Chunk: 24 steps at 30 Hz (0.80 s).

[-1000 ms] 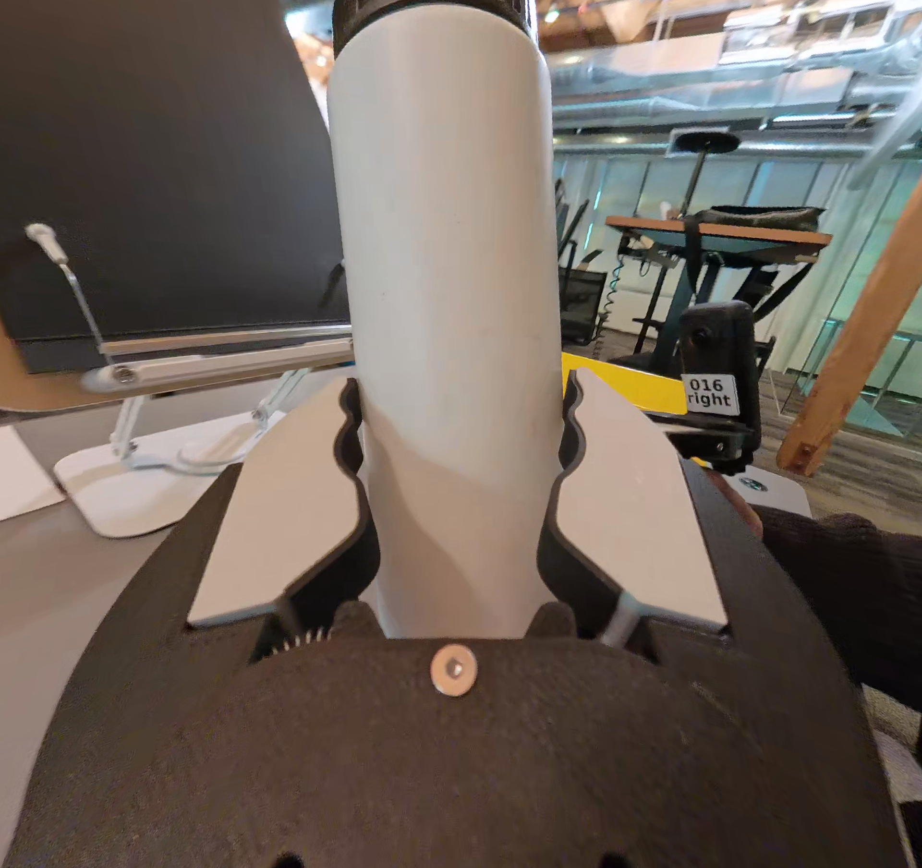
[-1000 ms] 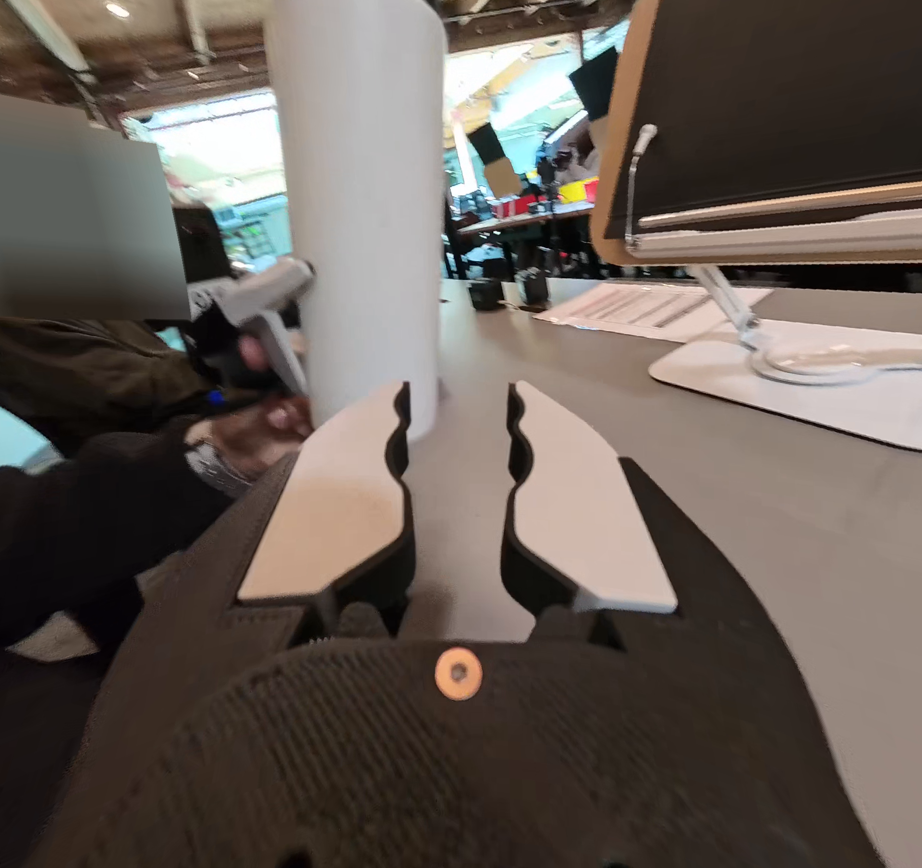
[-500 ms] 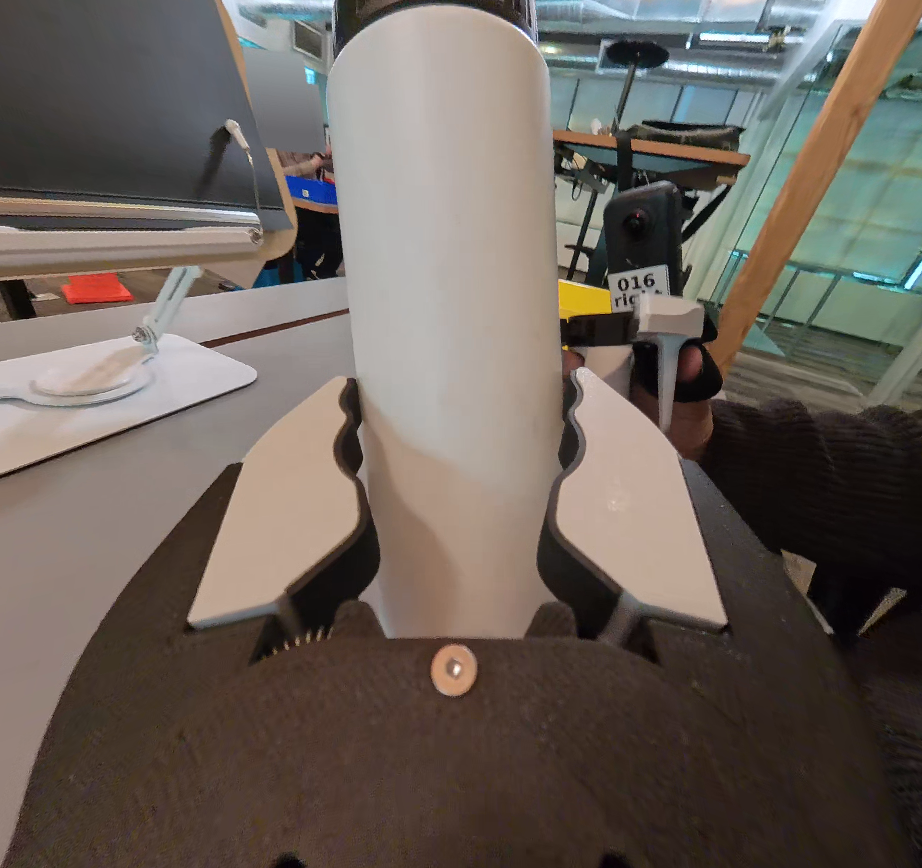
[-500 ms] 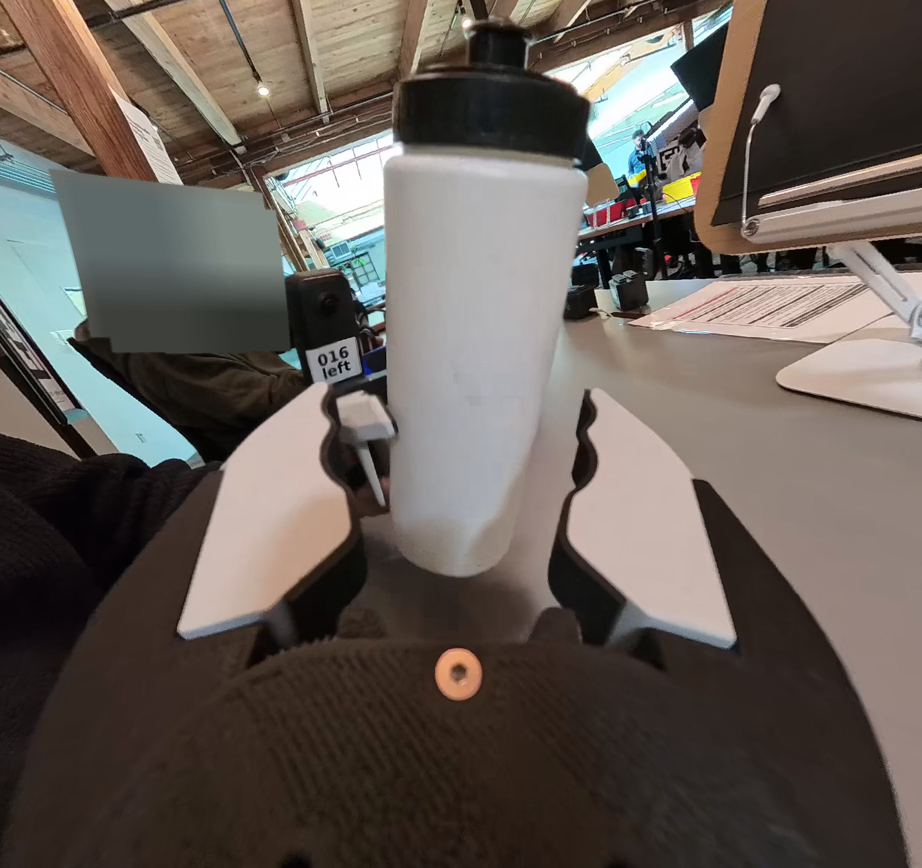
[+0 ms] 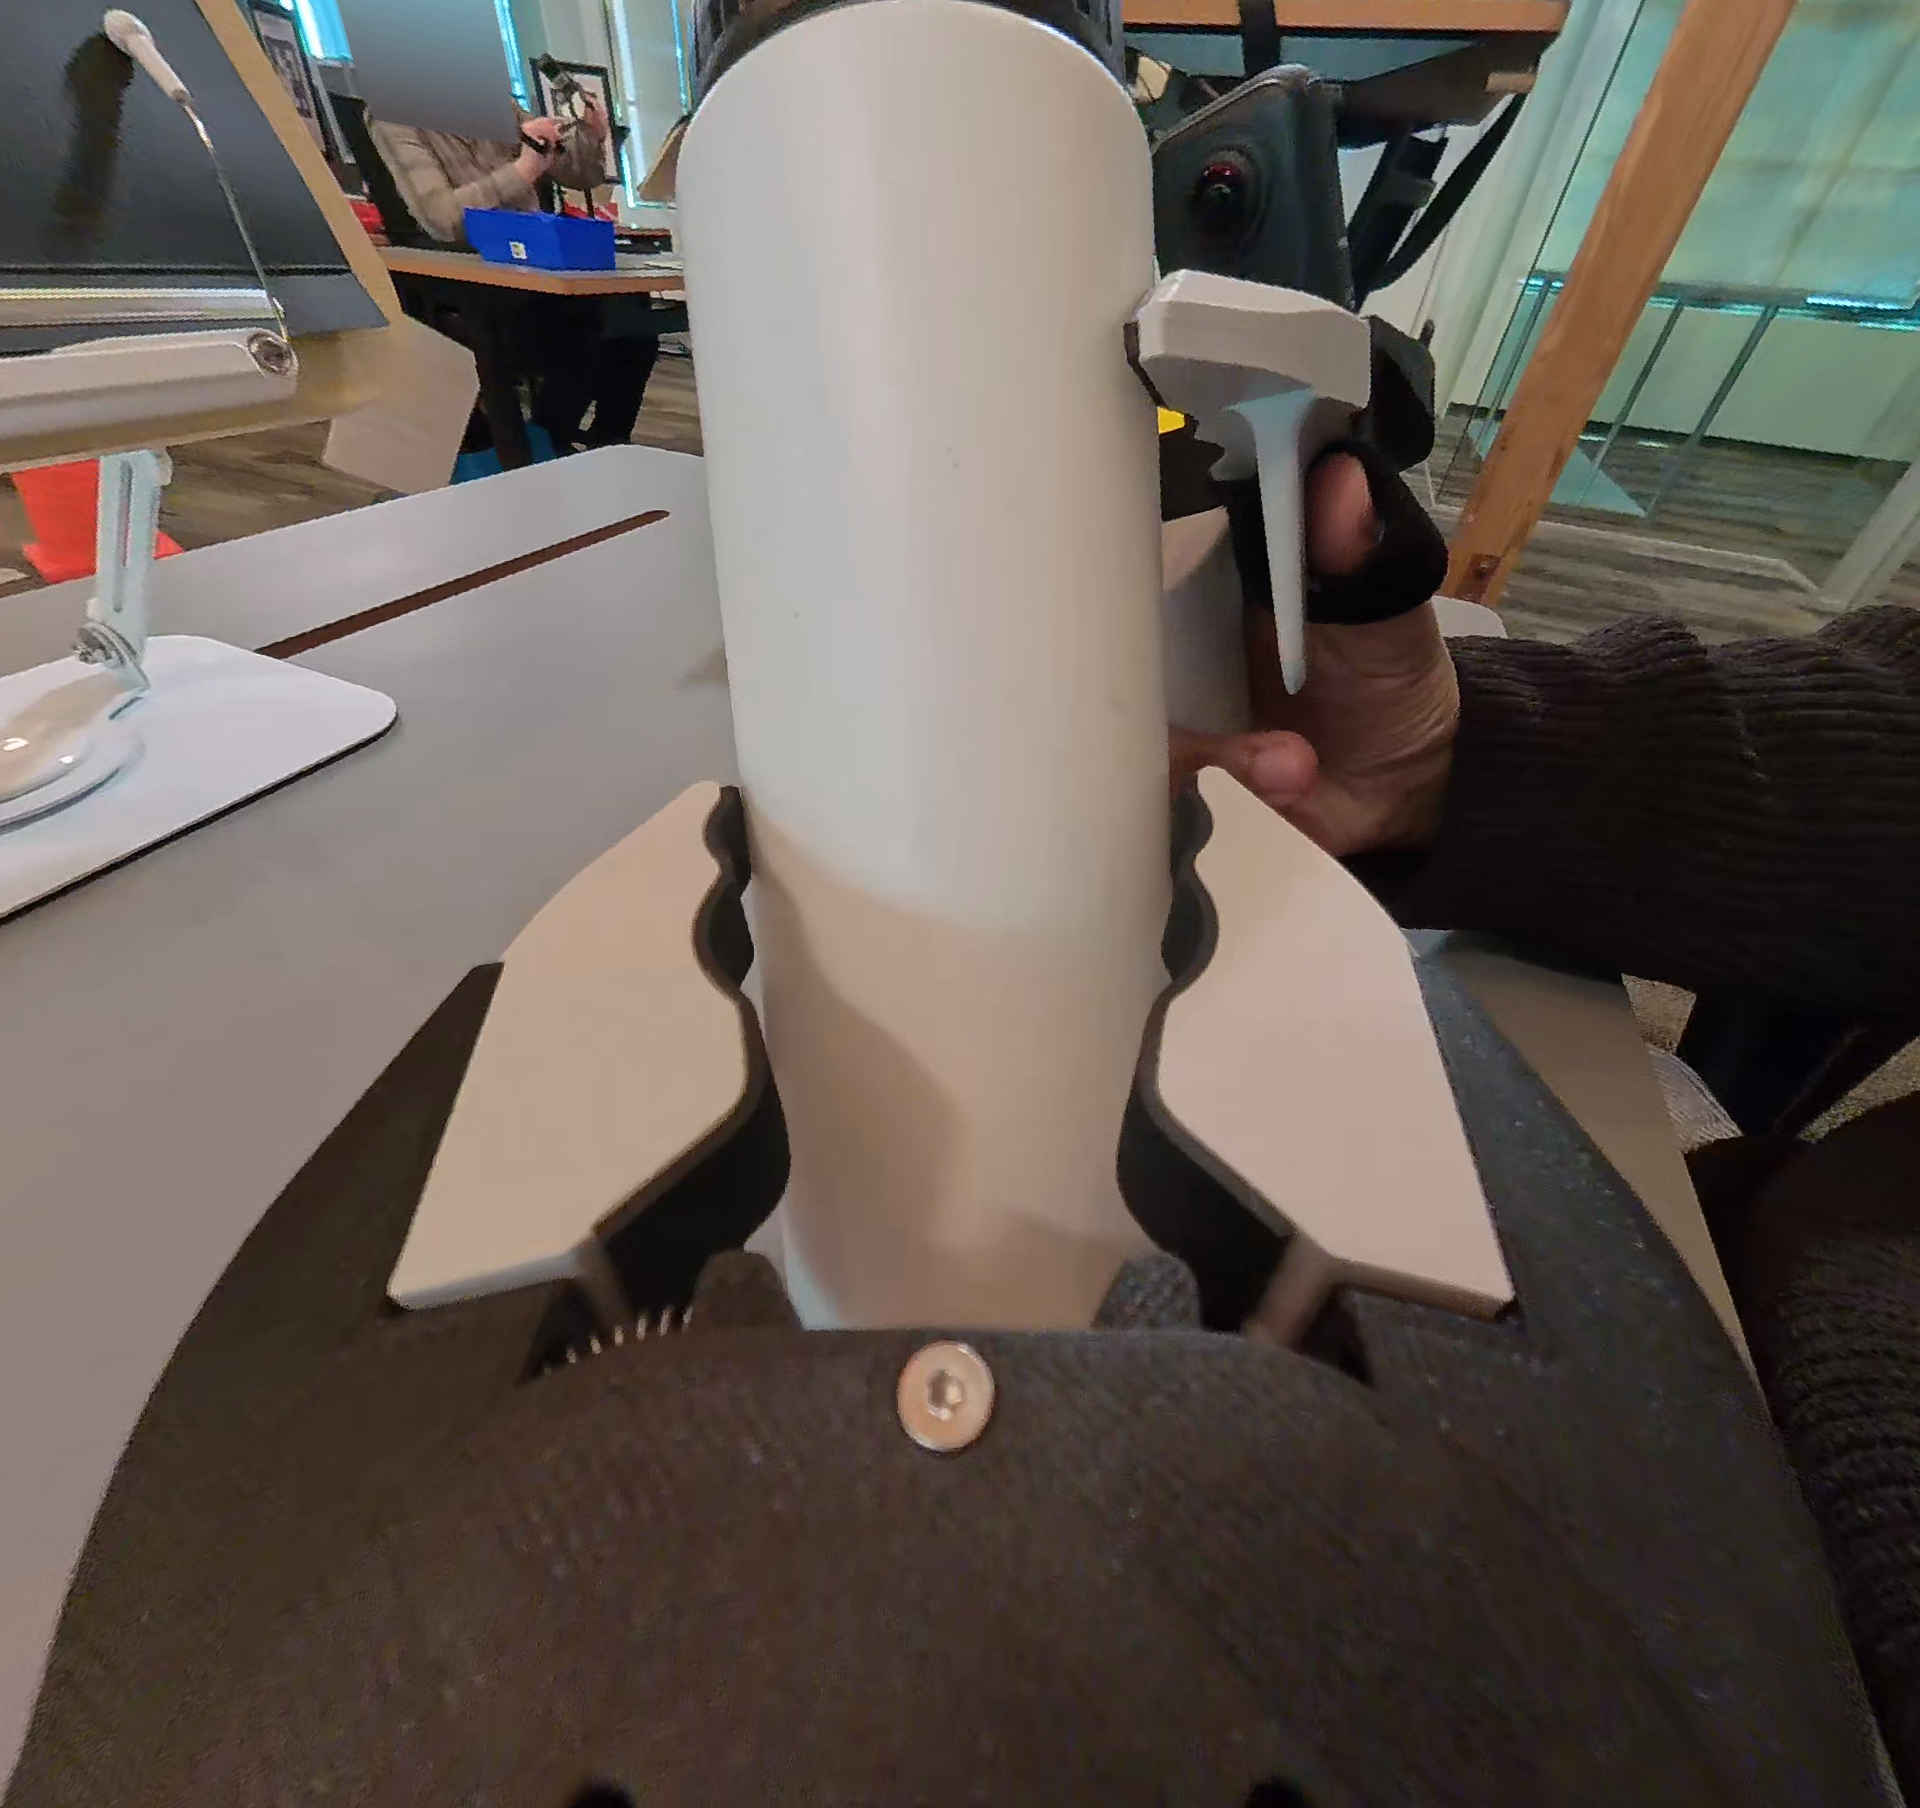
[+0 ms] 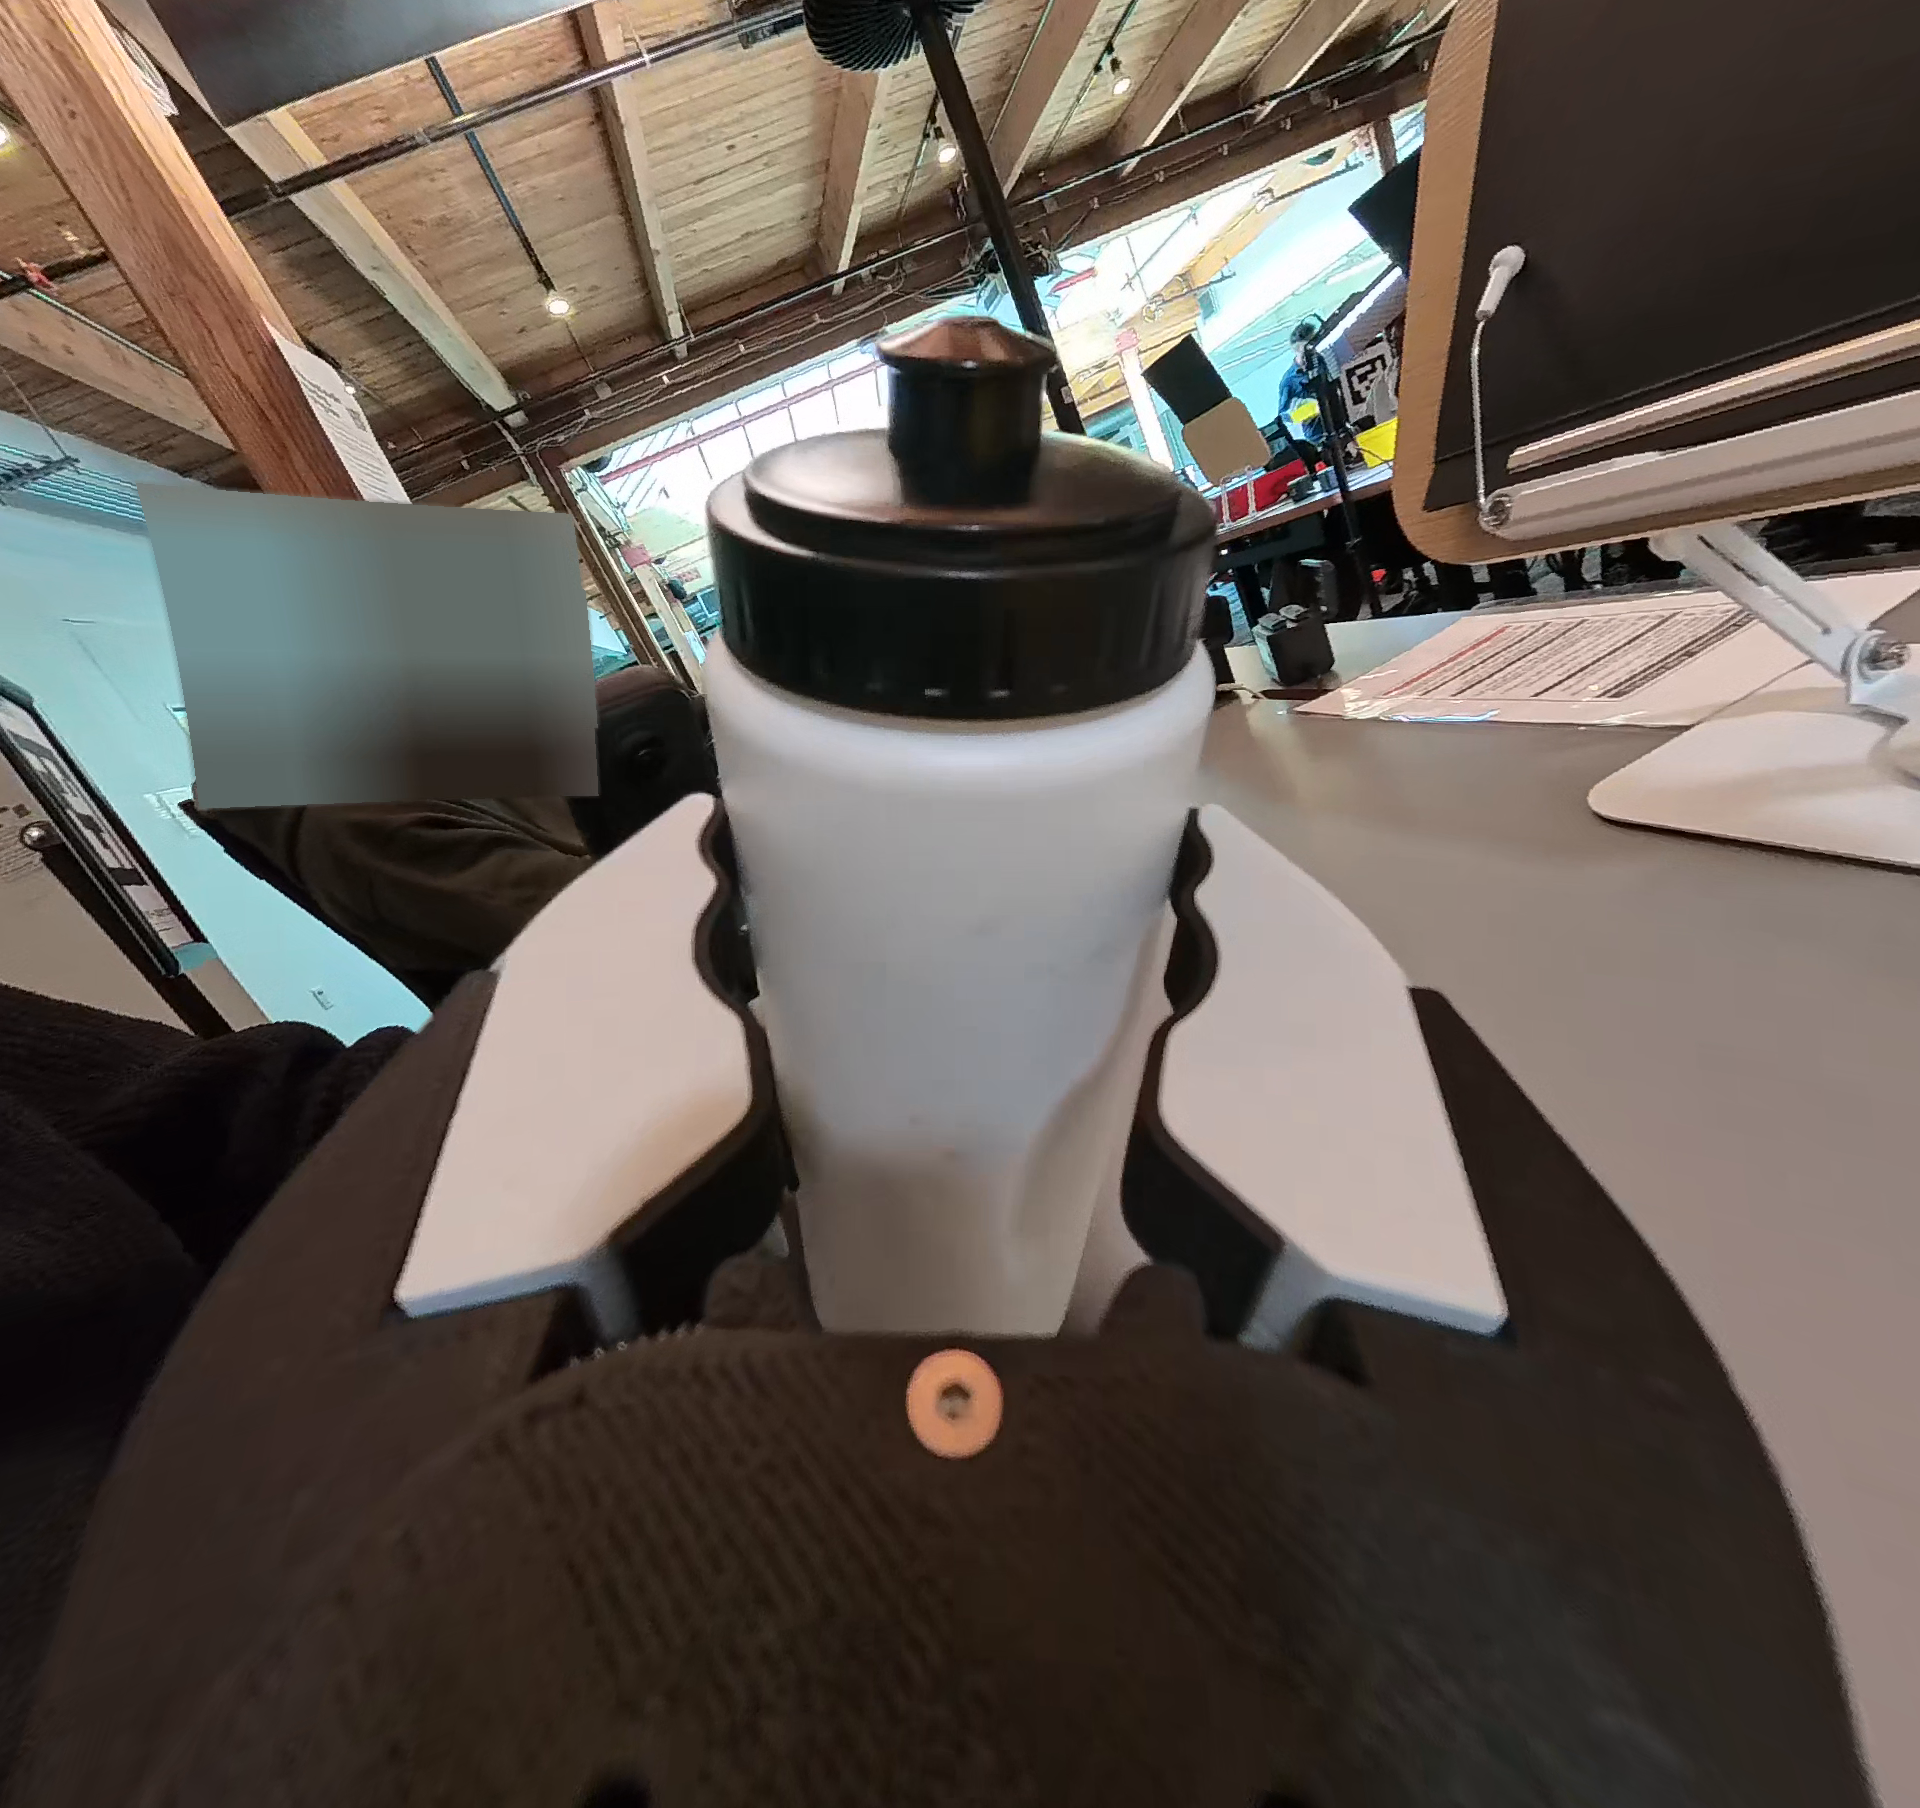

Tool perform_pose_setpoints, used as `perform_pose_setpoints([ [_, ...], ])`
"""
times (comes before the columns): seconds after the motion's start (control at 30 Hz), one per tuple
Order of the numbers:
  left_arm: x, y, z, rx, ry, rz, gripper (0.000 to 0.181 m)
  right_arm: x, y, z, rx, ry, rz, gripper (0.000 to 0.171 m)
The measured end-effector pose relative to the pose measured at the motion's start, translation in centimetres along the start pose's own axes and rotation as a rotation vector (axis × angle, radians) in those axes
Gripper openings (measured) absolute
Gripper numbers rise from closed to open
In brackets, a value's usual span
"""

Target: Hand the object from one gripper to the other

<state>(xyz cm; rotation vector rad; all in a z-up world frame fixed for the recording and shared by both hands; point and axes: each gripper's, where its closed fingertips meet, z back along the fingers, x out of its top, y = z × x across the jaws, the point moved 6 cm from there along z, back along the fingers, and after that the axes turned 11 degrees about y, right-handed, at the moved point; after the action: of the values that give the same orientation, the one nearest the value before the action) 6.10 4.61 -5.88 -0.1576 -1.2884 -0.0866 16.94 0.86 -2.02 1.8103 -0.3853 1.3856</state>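
A white bottle [image 5: 935, 511] with a black screw cap stands upright between the jaws of my left gripper [image 5: 956, 802], which is shut on its lower part. My right gripper [image 6: 956, 813] has its jaws pressed against both sides of the same bottle [image 6: 956, 875], just below the cap. In the left wrist view one of the right gripper's fingers [image 5: 1247, 345] touches the bottle's right side, with a hand [image 5: 1361, 698] behind it. The left gripper's jaws are hidden behind the bottle in the right wrist view.
A grey table [image 5: 312, 927] lies below. A monitor's white stand base [image 5: 156, 740] sits to the left and also shows in the right wrist view [image 6: 1766, 782], beside a printed sheet [image 6: 1558, 657]. A wooden post [image 5: 1662, 200] stands at the right. Tip to tip, the grippers are about 6 cm apart.
My right gripper has moved in from beside the bottle, come around its upper part and closed onto it. My left gripper has kept its hold while turning right.
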Motion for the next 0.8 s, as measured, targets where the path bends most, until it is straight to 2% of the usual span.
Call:
perform_pose_setpoints([
  [0.53,0.0,-0.1,0.0,-0.017,0.005,0.023,0.082,0.1,-0.2,-0.2,-0.009,0.011,-0.041,0.081],
  [0.8,-0.3,-0.3,-0.2,-0.040,0.027,0.032,0.093,1.7,-1.7,2.1,-0.036,-0.114,-0.113,0.081],
])
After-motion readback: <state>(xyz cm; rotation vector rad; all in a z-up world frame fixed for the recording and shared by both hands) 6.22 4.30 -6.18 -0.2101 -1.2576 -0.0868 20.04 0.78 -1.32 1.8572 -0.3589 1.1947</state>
